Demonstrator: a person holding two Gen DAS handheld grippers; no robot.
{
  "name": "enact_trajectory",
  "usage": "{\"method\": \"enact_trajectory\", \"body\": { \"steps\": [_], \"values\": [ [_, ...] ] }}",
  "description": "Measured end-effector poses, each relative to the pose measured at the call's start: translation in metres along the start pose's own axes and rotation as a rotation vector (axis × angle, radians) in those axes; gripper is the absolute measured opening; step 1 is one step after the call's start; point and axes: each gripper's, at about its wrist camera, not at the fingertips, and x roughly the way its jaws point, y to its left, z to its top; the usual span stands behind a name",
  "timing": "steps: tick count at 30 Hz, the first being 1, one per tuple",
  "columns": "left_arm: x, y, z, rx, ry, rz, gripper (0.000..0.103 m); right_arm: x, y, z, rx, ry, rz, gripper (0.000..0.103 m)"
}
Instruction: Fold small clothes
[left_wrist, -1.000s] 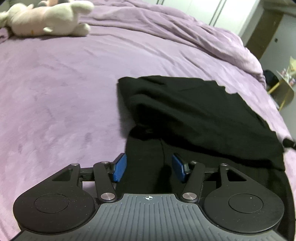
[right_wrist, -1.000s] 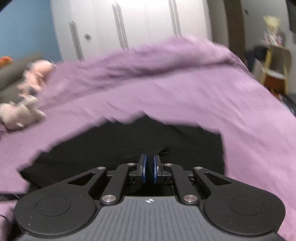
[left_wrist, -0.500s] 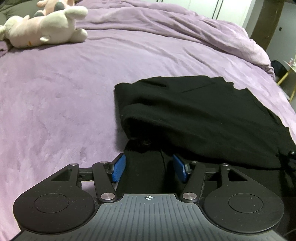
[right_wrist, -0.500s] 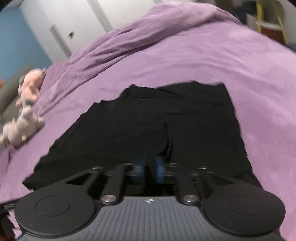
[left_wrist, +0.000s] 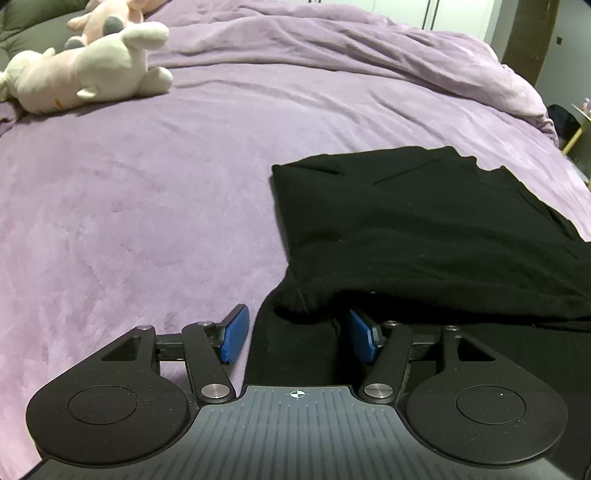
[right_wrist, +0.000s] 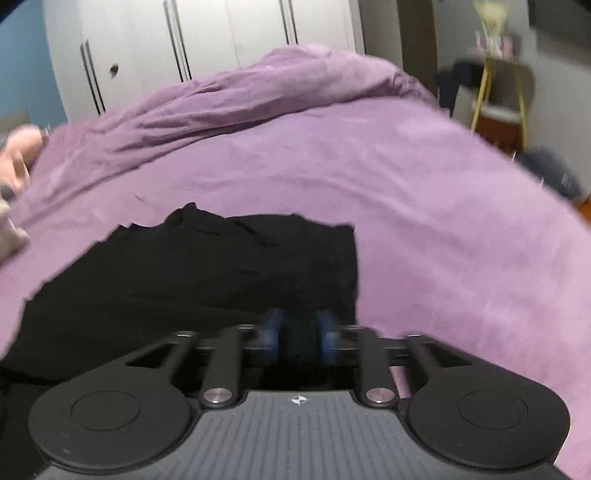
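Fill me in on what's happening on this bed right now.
A person with a gripper in each hand is folding a black garment on a purple bedspread. It already lies folded over. The left gripper sits at its near edge, jaws opening, cloth between them but not pinched. The right gripper is also opening over the cloth. A plush toy lies further off.

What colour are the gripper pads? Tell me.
Blue. The left gripper's pads show it sharpest in the left wrist view; the right wrist view blurs them.
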Motion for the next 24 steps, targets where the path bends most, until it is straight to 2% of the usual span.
{"method": "enact_trajectory", "body": {
  "steps": [1,2,3,4,7,8,9,10,12,13,14,18,19,20,22,24],
  "values": [
    [0.001,-0.001,0.001,0.004,0.001,0.002,0.065,0.003,-0.001,-0.001,0.014,0.007,0.012,0.035],
    [0.001,-0.002,0.002,0.01,0.002,0.004,0.065,0.005,0.0,-0.002,0.013,0.011,0.016,0.03],
    [0.001,-0.003,0.003,0.016,-0.001,0.006,0.065,0.007,0.002,-0.003,0.003,0.012,0.013,0.023],
    [0.001,-0.004,0.004,0.019,-0.005,0.008,0.065,0.008,0.005,-0.004,-0.011,0.012,0.014,0.008],
    [0.003,-0.003,0.008,0.022,-0.021,0.046,0.064,-0.001,0.0,-0.004,-0.003,-0.014,0.05,0.008],
    [0.004,0.0,0.009,0.014,-0.019,0.072,0.064,-0.002,-0.001,-0.003,-0.01,-0.023,0.011,0.009],
    [0.004,0.002,0.01,0.0,-0.017,0.09,0.064,-0.001,-0.002,-0.001,-0.024,-0.021,-0.05,0.011],
    [0.003,0.006,0.011,-0.022,-0.016,0.097,0.065,0.001,-0.003,0.0,-0.026,-0.017,-0.074,0.013],
    [-0.004,0.014,0.013,-0.072,-0.036,0.086,0.065,-0.002,-0.013,0.003,0.022,-0.031,-0.035,0.024],
    [-0.01,0.015,0.014,-0.084,-0.062,0.087,0.065,-0.003,-0.016,0.005,0.044,-0.035,-0.016,0.04],
    [-0.015,0.014,0.015,-0.082,-0.087,0.09,0.065,-0.003,-0.018,0.008,0.061,-0.042,-0.01,0.052],
    [-0.026,0.0,0.022,-0.042,-0.162,0.126,0.064,0.011,-0.007,0.014,0.01,-0.03,-0.005,0.054],
    [-0.028,-0.003,0.024,-0.041,-0.173,0.131,0.064,0.018,-0.002,0.013,-0.016,-0.014,-0.006,0.048],
    [-0.028,-0.003,0.025,-0.044,-0.176,0.133,0.064,0.023,0.001,0.012,-0.037,-0.001,-0.011,0.031],
    [-0.025,-0.001,0.027,-0.052,-0.157,0.126,0.064,0.029,0.006,0.009,-0.074,0.016,-0.009,0.007],
    [-0.024,0.002,0.026,-0.06,-0.149,0.137,0.064,0.027,0.005,0.008,-0.09,-0.008,-0.009,0.006]
  ]
}}
